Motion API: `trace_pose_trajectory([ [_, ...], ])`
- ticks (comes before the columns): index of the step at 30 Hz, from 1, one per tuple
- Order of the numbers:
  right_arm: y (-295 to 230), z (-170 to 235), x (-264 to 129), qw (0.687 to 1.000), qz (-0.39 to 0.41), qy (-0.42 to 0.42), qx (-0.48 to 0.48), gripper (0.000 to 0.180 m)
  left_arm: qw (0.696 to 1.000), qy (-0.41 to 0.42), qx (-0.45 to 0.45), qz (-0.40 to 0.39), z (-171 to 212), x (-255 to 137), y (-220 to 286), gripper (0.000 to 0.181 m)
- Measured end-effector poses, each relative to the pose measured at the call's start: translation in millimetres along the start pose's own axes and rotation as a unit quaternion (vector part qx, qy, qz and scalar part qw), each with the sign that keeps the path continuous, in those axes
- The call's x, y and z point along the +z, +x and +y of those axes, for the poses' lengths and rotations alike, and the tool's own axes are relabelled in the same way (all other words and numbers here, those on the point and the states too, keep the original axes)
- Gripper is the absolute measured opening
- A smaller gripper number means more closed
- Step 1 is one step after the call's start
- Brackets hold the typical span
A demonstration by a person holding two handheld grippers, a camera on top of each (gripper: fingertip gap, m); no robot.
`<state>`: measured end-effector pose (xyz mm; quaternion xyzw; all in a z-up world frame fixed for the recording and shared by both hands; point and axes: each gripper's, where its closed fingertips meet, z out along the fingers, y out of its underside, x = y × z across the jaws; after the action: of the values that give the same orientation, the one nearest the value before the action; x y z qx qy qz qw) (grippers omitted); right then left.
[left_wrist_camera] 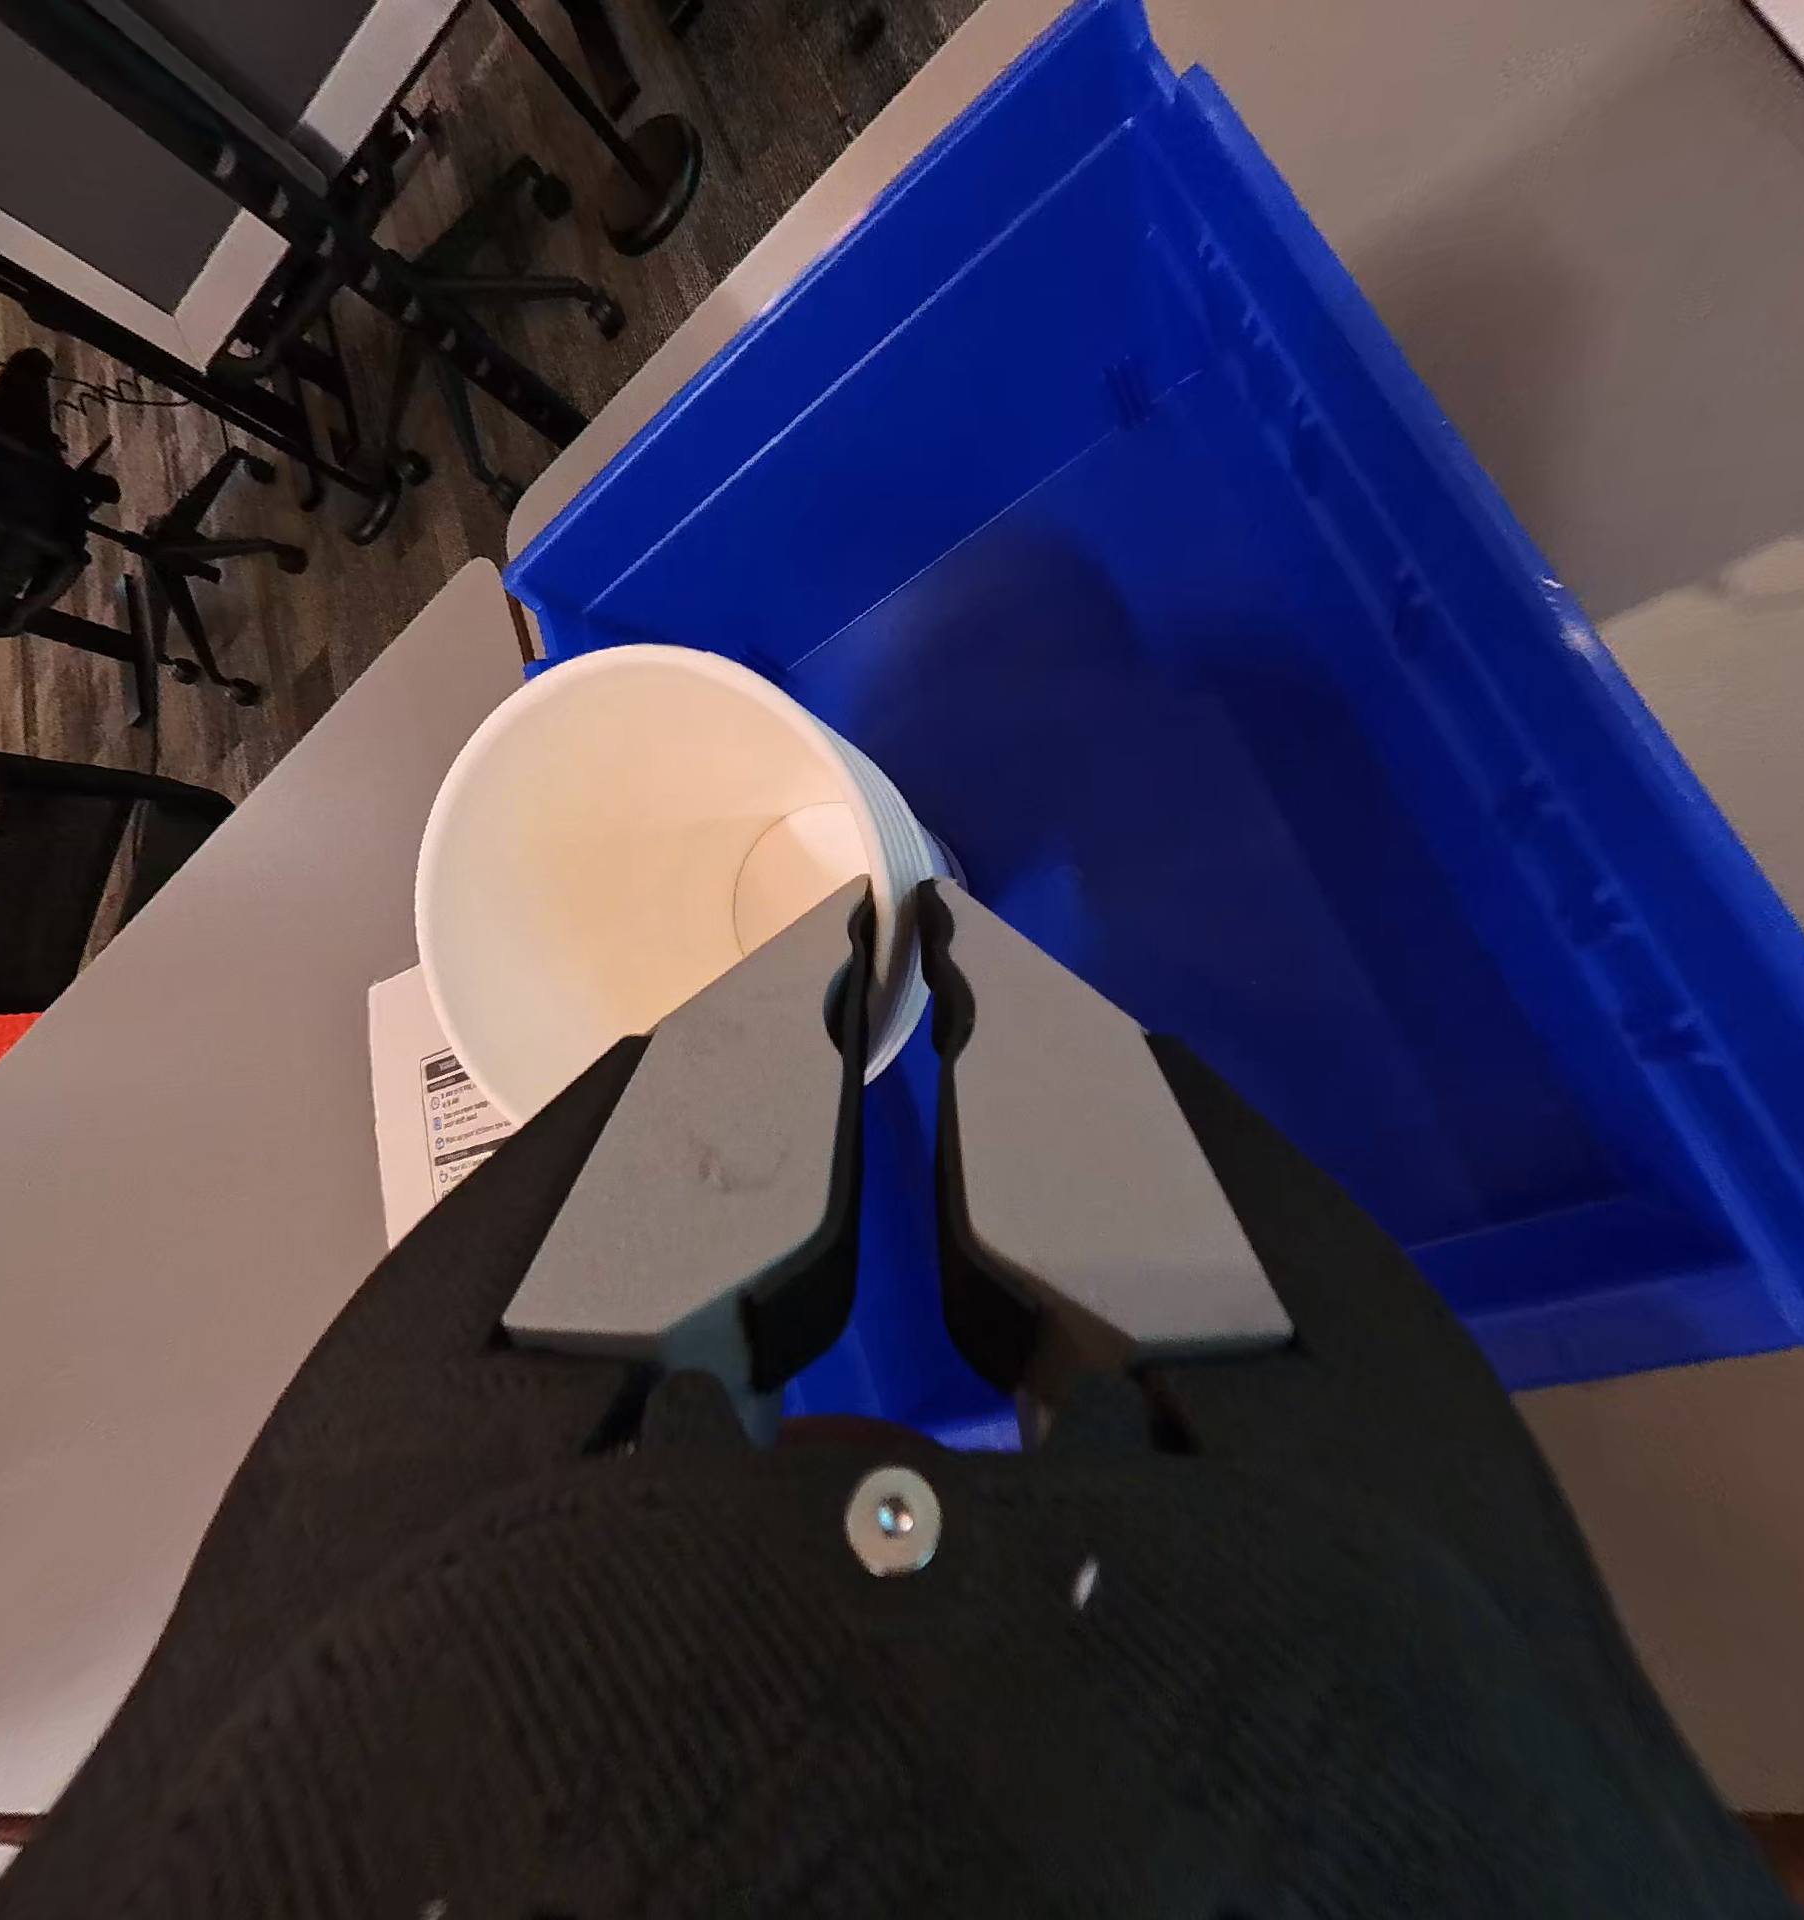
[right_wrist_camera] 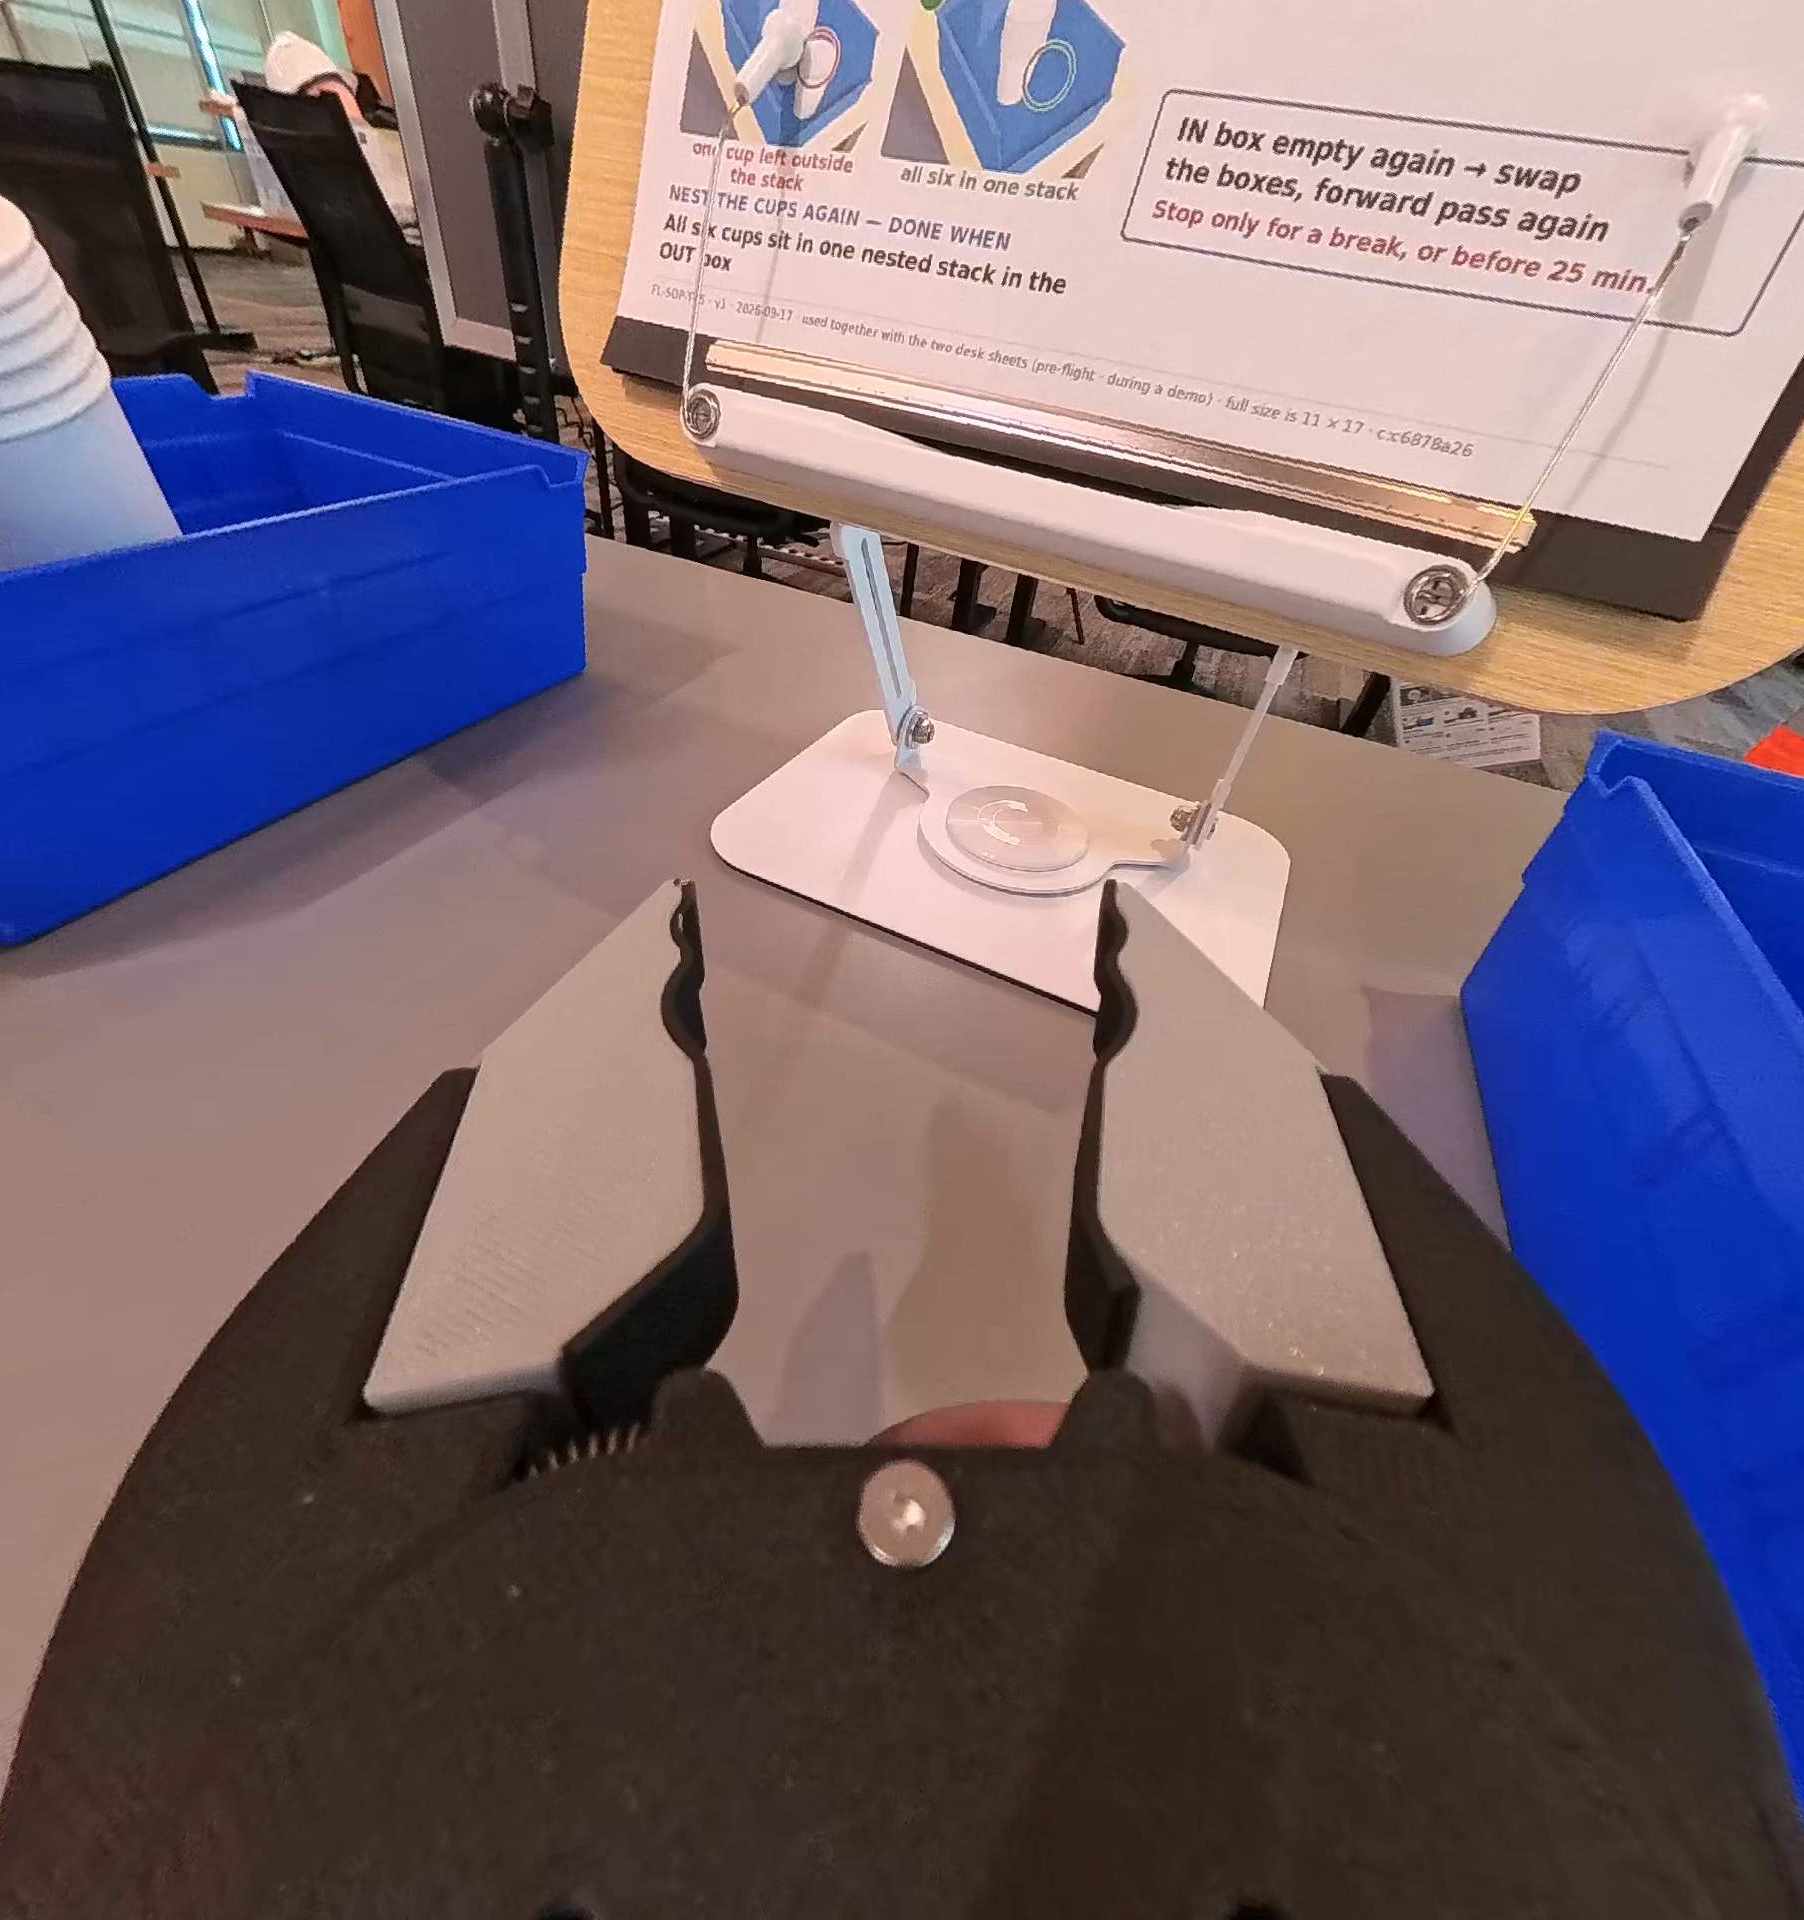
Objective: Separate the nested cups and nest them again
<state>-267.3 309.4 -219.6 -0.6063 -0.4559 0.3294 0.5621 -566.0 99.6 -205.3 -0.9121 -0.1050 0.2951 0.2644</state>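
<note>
— Closest to my left lens is the black body of my left gripper, and its two grey fingers are pinched onto the wall of the nested cups: one finger inside the mouth, the other outside against the stacked rims.

— Where does the stack sit relative to the bin?

— The white stack is tilted, its open mouth turned toward my camera, over the near-left corner of the blue bin. I cannot tell whether its base touches the bin floor. A printed sheet lies on the grey table just beside the bin, partly behind the cups.

— And your other tool?

— My right gripper is spread wide with nothing between its fingers, hovering above bare tabletop, well apart from the cups.

— What does that side show that the left does not?

— From the right wrist I see the cup stack from outside, at the far left, its ribbed rims layered, rising out of the same bin. That view also shows a white stand straight ahead carrying a board with a clipped instruction page, and a second blue bin at the right edge. The left wrist view alone shows the cup's pale interior and the bin's floor.
</note>
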Motion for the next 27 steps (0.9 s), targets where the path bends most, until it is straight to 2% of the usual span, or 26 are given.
trace_pose_trajectory([
  [12, 0, -3, -2, 1.0, -0.002, 0.005, 0.007, 0.074, 1.0, 0.013, 0.016, -0.012, -14, -32, -7, 0.003],
  [27, 1, -4, -3, 1.0, -0.002, 0.007, 0.007, 0.073, 1.0, -0.008, 0.028, 0.001, -23, -23, -12, 0.004],
])
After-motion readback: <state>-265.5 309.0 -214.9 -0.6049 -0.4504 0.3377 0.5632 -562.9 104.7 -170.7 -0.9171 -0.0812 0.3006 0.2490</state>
